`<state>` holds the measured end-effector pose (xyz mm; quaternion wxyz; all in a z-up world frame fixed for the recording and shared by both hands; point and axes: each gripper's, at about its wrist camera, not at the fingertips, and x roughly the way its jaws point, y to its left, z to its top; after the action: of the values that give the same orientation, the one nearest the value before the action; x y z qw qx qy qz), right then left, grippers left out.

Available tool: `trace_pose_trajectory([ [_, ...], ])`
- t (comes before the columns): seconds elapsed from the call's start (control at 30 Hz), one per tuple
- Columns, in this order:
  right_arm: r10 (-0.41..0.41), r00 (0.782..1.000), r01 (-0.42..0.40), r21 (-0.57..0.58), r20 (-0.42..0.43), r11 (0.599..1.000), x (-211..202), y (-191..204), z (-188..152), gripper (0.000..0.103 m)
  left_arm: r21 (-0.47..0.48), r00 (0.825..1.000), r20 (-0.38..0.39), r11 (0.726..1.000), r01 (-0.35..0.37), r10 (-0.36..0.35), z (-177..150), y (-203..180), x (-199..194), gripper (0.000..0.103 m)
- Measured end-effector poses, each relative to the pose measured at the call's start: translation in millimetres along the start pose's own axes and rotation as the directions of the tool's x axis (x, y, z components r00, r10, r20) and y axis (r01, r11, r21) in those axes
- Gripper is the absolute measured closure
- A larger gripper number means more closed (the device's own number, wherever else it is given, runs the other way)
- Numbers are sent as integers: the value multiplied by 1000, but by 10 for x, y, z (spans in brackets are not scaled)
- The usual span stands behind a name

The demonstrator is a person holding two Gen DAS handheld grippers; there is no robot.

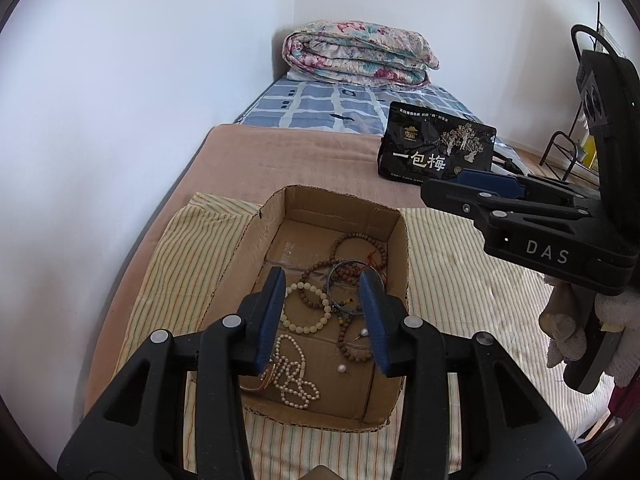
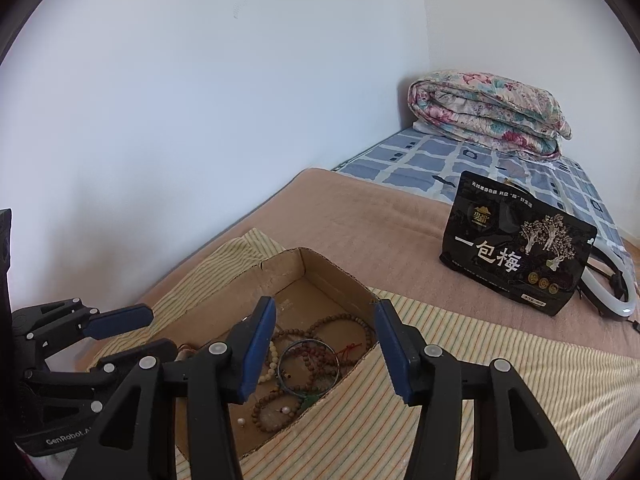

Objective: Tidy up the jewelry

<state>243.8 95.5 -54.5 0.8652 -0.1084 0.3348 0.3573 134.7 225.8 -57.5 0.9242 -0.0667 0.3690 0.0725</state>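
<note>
An open cardboard box (image 1: 392, 312) sits on a striped cloth on the bed. Inside lie brown wooden bead strands (image 1: 362, 252), a cream bead bracelet (image 1: 306, 308), a white pearl strand (image 1: 294, 376), a dark blue bangle (image 1: 344, 286) and loose pearls (image 1: 341, 369). My left gripper (image 1: 326, 322) is open and empty, just above the box. My right gripper (image 2: 326, 350) is open and empty over the box's right wall (image 2: 352, 364); it shows in the left wrist view (image 1: 472, 188) to the right. The bangle (image 2: 310, 366) and brown beads (image 2: 340, 322) lie below it.
A black snack bag (image 1: 436, 146) stands on the tan blanket (image 1: 280, 152) behind the box. A folded floral quilt (image 1: 356, 54) lies at the far end on a blue checked sheet. A white wall runs along the left. A ring light (image 2: 612, 292) lies beside the bag.
</note>
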Motion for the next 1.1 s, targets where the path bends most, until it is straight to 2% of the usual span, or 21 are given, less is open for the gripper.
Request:
trace_pose_trajectory([
  [0.4, -41, 998, 41, -3, 39, 999, -662, 10, -170, 44, 29, 997, 65, 999, -37, 35, -67, -208, -549, 64],
  [0.47, -53, 998, 54, -9, 47, 999, -781, 20, -208, 41, 27, 997, 68, 999, -36, 34, -105, -236, -624, 54],
  [0.53, -62, 997, 62, -6, 54, 998, -892, 23, -260, 36, 22, 997, 72, 999, -32, 31, -147, -258, -693, 49],
  [0.6, -70, 996, 70, 0, 58, 998, -989, 17, -322, 31, 24, 997, 77, 999, -33, 31, -195, -287, -757, 48],
  [0.73, -100, 993, 100, 5, 66, 995, -1157, 12, -433, 23, 16, 995, 95, 999, -31, 29, -289, -320, -861, 33],
  [0.8, -113, 991, 113, 5, 74, 994, -1229, 4, -488, 16, 10, 994, 105, 999, -40, 39, -331, -334, -897, 30],
  [1.1, -149, 985, 150, -2, 82, 989, -1377, 1, -674, 5, 61, 987, 153, 997, -49, 39, -454, -534, -1013, 17],
])
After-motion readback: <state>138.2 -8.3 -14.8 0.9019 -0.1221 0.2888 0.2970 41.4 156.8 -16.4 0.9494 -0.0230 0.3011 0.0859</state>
